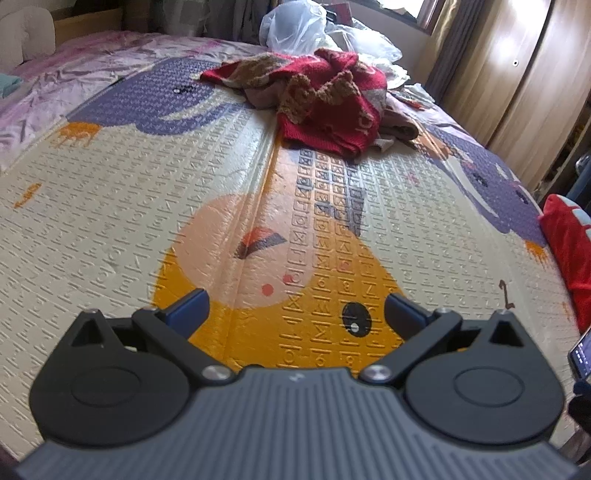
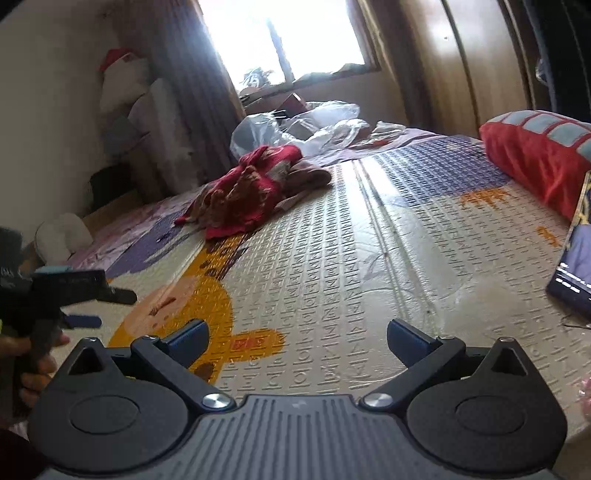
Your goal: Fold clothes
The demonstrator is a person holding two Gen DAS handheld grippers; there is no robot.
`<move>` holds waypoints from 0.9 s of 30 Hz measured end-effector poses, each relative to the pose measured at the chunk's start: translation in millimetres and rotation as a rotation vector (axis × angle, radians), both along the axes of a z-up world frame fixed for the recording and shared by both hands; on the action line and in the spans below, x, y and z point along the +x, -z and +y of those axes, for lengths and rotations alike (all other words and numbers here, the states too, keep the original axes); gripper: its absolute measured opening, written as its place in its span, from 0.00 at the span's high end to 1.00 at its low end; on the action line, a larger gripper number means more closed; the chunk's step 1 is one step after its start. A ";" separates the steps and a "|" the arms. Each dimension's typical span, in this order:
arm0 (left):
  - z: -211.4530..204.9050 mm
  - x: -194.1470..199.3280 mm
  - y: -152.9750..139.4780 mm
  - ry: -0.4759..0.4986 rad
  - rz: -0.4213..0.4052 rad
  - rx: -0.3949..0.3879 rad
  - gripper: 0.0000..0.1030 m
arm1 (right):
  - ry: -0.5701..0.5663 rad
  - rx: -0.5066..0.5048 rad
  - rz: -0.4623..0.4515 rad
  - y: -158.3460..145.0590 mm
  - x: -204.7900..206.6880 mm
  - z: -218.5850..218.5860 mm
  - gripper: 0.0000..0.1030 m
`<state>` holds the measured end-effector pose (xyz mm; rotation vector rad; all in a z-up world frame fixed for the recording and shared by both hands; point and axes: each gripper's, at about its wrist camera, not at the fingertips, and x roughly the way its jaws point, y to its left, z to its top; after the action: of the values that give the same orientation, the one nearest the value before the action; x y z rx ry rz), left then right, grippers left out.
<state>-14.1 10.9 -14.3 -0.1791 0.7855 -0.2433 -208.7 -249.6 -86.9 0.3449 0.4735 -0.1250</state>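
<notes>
A crumpled red knitted garment (image 1: 325,99) with brown trim lies in a heap on the far part of the patterned play mat (image 1: 129,206), over a dull pink-brown cloth (image 1: 399,127). The right wrist view shows the same red garment (image 2: 243,192) far ahead to the left, with the brown cloth (image 2: 310,175) beside it. My left gripper (image 1: 294,314) hovers open above the mat's yellow patch, well short of the pile, and holds nothing. My right gripper (image 2: 295,341) is open too, empty over the mat (image 2: 332,277). At the left edge of the right wrist view, a hand holds the left gripper (image 2: 99,306).
Clear plastic bags (image 1: 306,26) lie behind the clothes near the window. A red cushion (image 2: 535,155) sits at the mat's right side, and a lit phone (image 2: 576,266) lies near it. A wardrobe (image 1: 524,74) stands to the right; white pillows (image 2: 62,232) lie far left.
</notes>
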 end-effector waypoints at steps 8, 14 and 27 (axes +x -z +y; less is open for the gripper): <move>4.1 -2.9 -14.2 -0.010 -0.043 0.056 0.00 | -0.040 0.014 -0.013 11.9 23.1 12.4 0.01; 1.2 -5.9 -19.8 0.011 -0.068 0.083 0.00 | -0.078 0.007 -0.008 16.4 41.9 26.7 0.01; -4.7 -2.7 -26.6 -0.033 -0.069 0.225 0.00 | -0.151 -0.033 -0.002 18.2 81.1 45.9 0.01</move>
<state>-16.8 6.2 12.3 0.0283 0.7352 -0.1283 -127.6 -203.7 -105.0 0.2759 0.4937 0.0146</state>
